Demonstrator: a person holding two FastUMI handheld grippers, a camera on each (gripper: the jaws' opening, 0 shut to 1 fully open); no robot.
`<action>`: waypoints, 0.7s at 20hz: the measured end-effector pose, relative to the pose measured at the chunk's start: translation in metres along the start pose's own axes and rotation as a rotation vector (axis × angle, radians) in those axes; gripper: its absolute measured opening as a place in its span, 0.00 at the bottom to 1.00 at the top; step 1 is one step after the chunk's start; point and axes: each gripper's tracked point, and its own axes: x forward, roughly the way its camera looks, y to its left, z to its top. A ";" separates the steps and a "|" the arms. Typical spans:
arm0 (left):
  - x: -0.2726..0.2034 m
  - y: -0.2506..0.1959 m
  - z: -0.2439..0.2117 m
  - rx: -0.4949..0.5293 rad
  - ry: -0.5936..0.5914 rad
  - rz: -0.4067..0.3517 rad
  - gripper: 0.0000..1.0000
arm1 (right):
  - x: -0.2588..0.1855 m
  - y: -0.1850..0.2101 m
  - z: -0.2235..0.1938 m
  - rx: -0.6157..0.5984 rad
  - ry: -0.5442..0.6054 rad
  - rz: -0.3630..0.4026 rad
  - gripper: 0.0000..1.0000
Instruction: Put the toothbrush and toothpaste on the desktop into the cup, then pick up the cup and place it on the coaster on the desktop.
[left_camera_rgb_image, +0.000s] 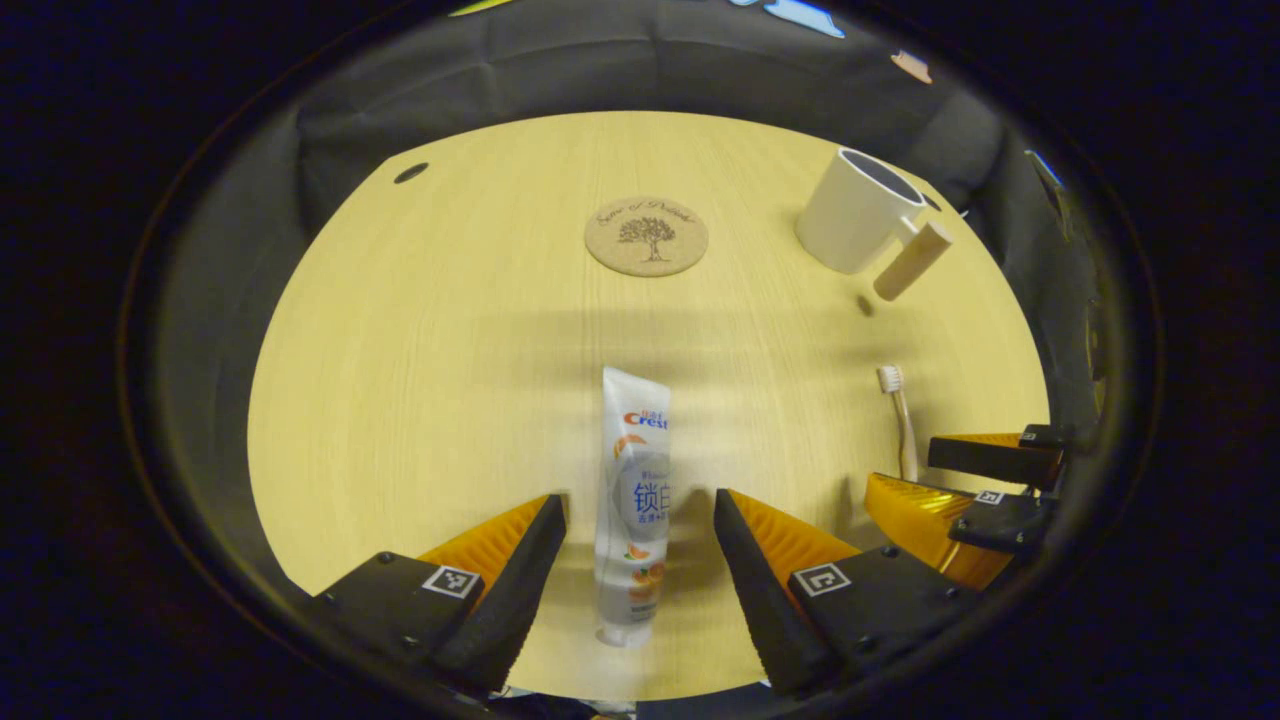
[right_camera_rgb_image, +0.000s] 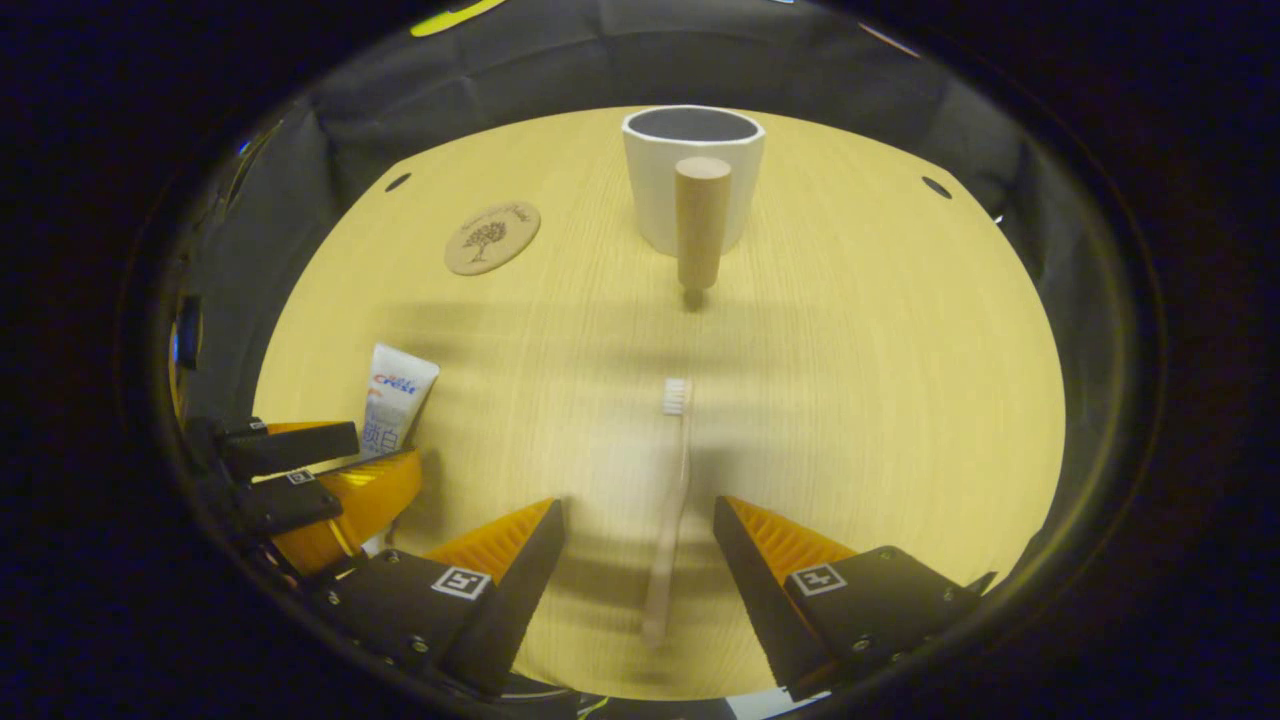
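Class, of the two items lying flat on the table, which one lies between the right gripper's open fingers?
The toothbrush, thin with bristles pointing toward the cup. The toothpaste lies between the left gripper's fingers.

Warm, dim light fell on the table (left_camera_rgb_image: 420, 340), crossed by soft banded shadows. Edges bowed with fisheye distortion; the toothbrush (right_camera_rgb_image: 668, 510) looked blurred.

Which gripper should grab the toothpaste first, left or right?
Left. The left gripper is open with the toothpaste lying between its fingers on the table. The right gripper is open astride the toothbrush instead, so it likely suits that.
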 end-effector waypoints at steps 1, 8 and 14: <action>0.002 0.000 -0.002 0.006 0.008 0.003 0.98 | 0.002 -0.001 0.000 0.007 0.005 -0.002 0.93; 0.008 0.002 -0.007 0.013 0.036 0.028 0.85 | 0.006 -0.010 -0.004 0.002 0.032 -0.039 0.80; 0.008 0.000 -0.006 0.015 0.034 0.029 0.58 | 0.006 -0.012 -0.010 -0.043 0.031 -0.079 0.58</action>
